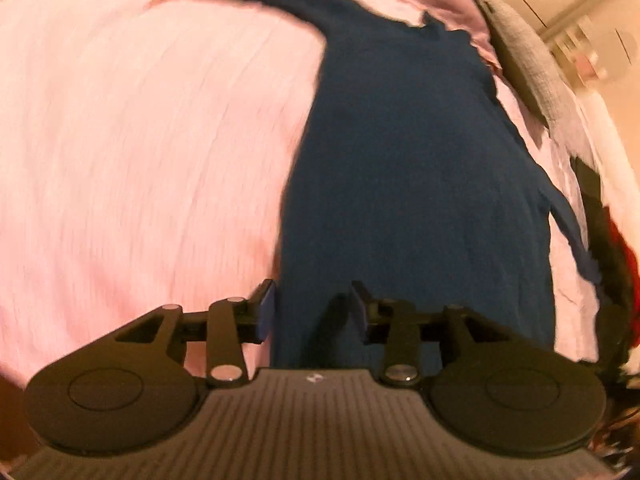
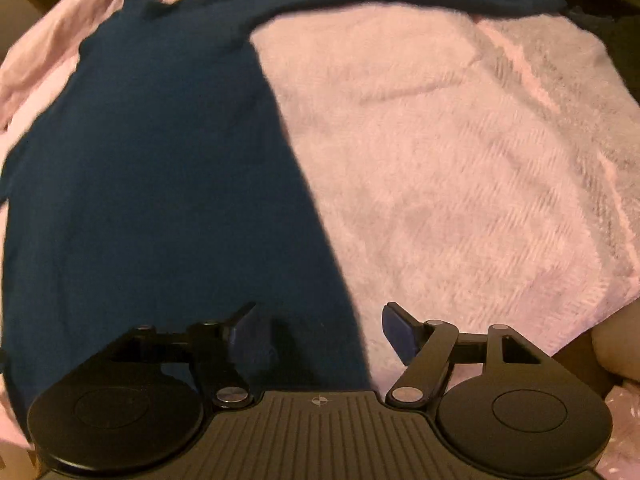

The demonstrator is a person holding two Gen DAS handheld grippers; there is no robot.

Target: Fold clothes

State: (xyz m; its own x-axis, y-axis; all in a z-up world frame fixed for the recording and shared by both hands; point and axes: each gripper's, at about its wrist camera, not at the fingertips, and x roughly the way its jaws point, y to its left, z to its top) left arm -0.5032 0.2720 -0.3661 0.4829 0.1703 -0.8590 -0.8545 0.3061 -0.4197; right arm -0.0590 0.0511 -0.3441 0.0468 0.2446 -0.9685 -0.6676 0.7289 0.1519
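Left hand-held gripper [image 1: 314, 308] hangs partly open and empty over my blue sweater [image 1: 412, 184]. Right hand-held gripper [image 2: 320, 330], wider open, holds nothing above the pink blanket [image 2: 460, 152].

Bed covered by pink fuzzy blanket [image 2: 460, 152], filling most of both views. Blanket [image 1: 140, 140] fills left half of left wrist frame, rumpled fold at top right. Dark blue long-sleeved garment [image 2: 152, 184] lies flat directly on blanket, body at left of right wrist frame, one sleeve stretched along top toward upper right. In left wrist frame garment [image 1: 420, 168] runs down centre, sleeve toward upper left. Grey cushion-like thing [image 1: 524, 52] at upper right edge, blurred.
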